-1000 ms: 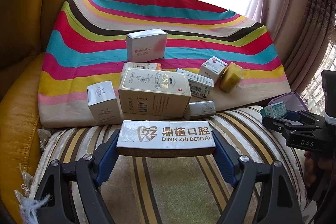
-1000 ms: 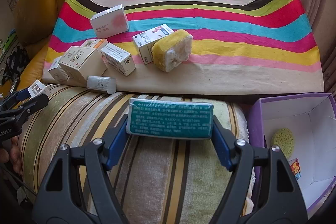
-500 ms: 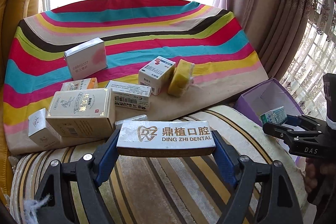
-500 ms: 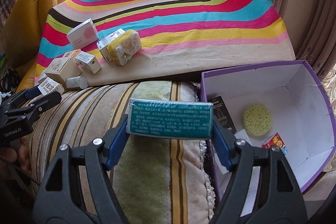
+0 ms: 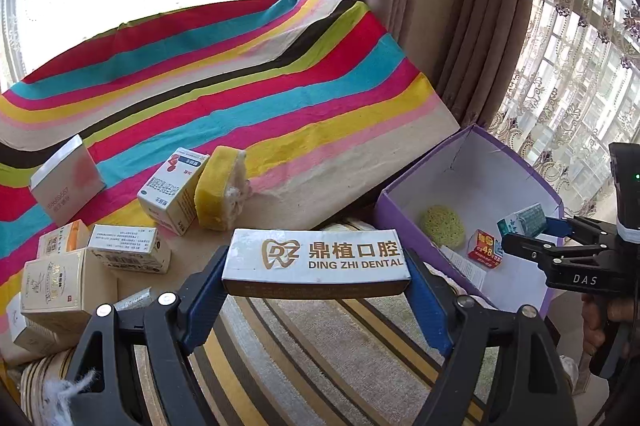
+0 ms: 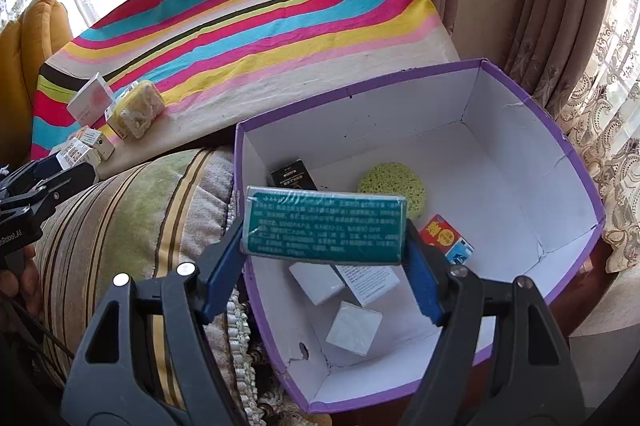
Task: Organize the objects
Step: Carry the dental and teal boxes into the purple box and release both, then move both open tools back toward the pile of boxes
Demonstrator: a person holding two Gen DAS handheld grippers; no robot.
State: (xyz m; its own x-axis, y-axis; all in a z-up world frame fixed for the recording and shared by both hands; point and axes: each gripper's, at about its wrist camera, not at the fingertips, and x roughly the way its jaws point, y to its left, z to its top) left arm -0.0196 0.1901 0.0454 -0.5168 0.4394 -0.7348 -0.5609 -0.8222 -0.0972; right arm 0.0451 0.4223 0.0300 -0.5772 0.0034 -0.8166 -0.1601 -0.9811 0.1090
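My left gripper (image 5: 316, 268) is shut on a white Ding Zhi Dental box (image 5: 316, 260) and holds it above the striped cushion (image 5: 320, 354). My right gripper (image 6: 324, 226) is shut on a teal box (image 6: 324, 224) and holds it over the open purple box (image 6: 520, 130). The right gripper with the teal box also shows in the left wrist view (image 5: 524, 222), above the purple box (image 5: 404, 210). Inside the purple box lie a green sponge (image 6: 392, 188), a red packet (image 6: 446, 236), a black box (image 6: 292, 174) and white boxes (image 6: 354, 322).
Several boxes (image 5: 172, 190) and a yellow sponge (image 5: 220, 194) lie on the rainbow-striped cloth (image 5: 240, 98) at the left. Curtains (image 5: 500, 6) hang behind the purple box. A yellow armchair (image 6: 24, 42) stands at the far left.
Both grippers have swung to the right with their boxes. The right gripper has moved from over the cushion to over the purple box. The left one now faces the purple box.
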